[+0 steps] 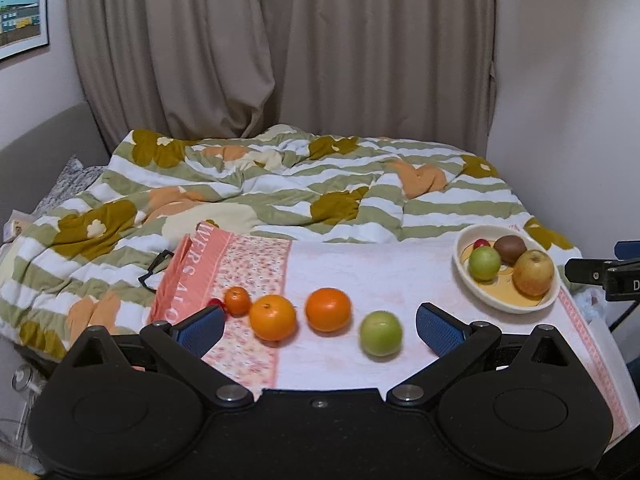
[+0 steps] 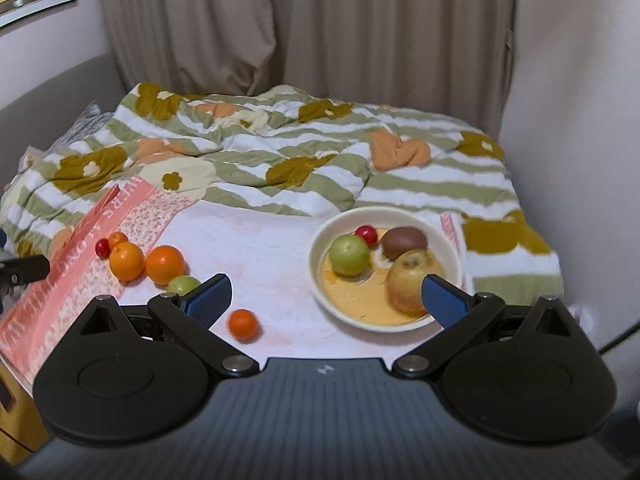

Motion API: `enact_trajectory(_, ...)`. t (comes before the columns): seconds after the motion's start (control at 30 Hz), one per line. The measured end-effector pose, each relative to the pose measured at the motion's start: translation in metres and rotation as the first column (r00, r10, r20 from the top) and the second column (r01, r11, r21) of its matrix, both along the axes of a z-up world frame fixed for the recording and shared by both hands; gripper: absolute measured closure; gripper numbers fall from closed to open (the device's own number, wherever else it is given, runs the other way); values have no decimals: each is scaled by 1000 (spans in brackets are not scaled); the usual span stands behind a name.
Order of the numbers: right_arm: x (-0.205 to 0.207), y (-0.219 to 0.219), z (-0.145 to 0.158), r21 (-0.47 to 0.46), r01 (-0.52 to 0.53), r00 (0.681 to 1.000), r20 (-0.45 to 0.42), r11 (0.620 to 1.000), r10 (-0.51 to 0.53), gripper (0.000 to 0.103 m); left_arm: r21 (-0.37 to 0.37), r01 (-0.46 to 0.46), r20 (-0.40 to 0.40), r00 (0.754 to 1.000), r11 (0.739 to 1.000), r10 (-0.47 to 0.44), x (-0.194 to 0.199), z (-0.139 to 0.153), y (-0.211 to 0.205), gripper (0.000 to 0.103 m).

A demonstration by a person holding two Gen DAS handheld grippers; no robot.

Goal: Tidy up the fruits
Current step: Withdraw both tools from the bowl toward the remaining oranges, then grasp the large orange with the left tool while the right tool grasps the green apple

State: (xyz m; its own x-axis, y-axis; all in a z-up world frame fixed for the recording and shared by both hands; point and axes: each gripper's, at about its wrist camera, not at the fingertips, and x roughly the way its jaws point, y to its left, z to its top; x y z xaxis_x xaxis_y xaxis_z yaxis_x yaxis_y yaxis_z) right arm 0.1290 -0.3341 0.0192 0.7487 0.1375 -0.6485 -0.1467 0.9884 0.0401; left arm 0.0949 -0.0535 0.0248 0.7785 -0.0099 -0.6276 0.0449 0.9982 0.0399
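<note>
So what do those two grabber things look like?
The left gripper and the right gripper match: black plastic bodies, round discs at each side, silver pivot screws, and blue dimpled pads on the fingers. The right one's base is ribbed, with a small logo.

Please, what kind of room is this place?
Most likely a bedroom: a rumpled flowered quilt covers a bed, closed curtains hang behind it, and a framed picture is on the wall.
</note>
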Motion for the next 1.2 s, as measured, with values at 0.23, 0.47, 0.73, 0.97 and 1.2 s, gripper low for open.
enact_trajectory(0.23, 6, 58, -11, 26, 43, 998, -47, 999, -42, 0, 1, 97, -11, 995, 995, -97, 21, -13, 49, 0)
enact_trajectory(0.47, 18, 112, -30, 35, 85, 990, -113, 996, -81, 0, 26, 196, -36, 980, 980, -195, 47, -30, 80, 0)
enact_trajectory(0.73, 36, 152, -60, 21, 78, 985, -155, 997, -74, 0, -12, 279, -111, 954, 960, -279, 85, -56, 99, 2)
enact_trajectory(0.97, 58, 166, -89, 0, 0, 984, -176, 1000, 0, 0, -57, 256, -192, 946, 965, -262, 119, -85, 99, 2)
enact_trajectory(1.2, 75, 174, -109, -30, -95, 975, -204, 995, 86, 0, -107, 202, -289, 931, 974, -224, 143, -106, 93, 11)
